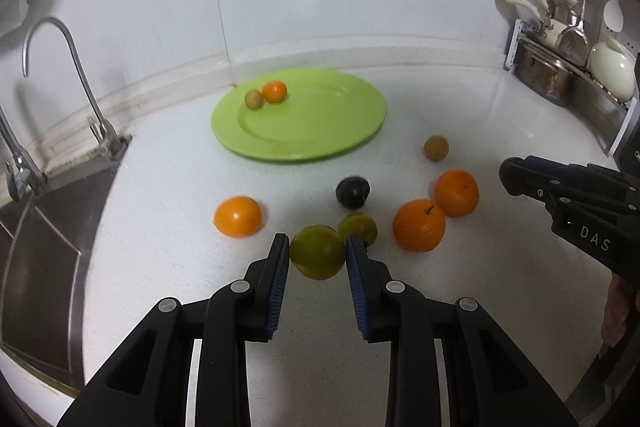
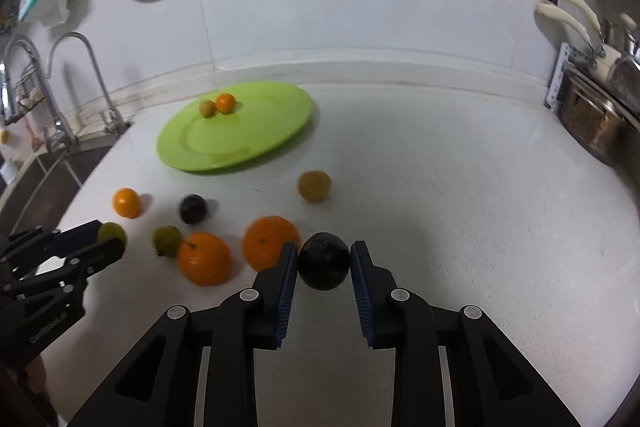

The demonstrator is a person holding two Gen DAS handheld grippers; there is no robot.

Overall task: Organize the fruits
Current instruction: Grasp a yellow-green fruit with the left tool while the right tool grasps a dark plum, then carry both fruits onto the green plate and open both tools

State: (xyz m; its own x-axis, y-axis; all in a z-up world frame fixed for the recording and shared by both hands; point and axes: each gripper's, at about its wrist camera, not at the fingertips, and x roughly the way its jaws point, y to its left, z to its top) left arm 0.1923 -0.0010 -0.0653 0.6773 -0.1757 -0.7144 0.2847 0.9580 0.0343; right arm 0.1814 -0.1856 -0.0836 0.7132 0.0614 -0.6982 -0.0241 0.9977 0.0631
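A white kitchen counter [image 1: 460, 307] runs between a steel sink [image 1: 48, 247] and a rack of pots. The left gripper [image 1: 318, 251] is clamped on a green plum [image 1: 317, 251], its blue pads pressing both sides; the right gripper [image 2: 325, 261] is closed the same way on a dark plum [image 2: 324, 261]. Both fruits seem just lifted off the counter. Beyond them lie three oranges, a second green plum [image 1: 358, 229], another dark plum [image 1: 352, 192] and a small brownish fruit [image 1: 436, 147]. The lime-green plate [image 1: 340, 131] at the back holds a small orange [image 1: 274, 91] and a brownish fruit [image 1: 253, 99]. The round, smooth plums could squirt from the flat pads if the squeeze loosens, and fruit set down hard on the shallow plate may roll off.
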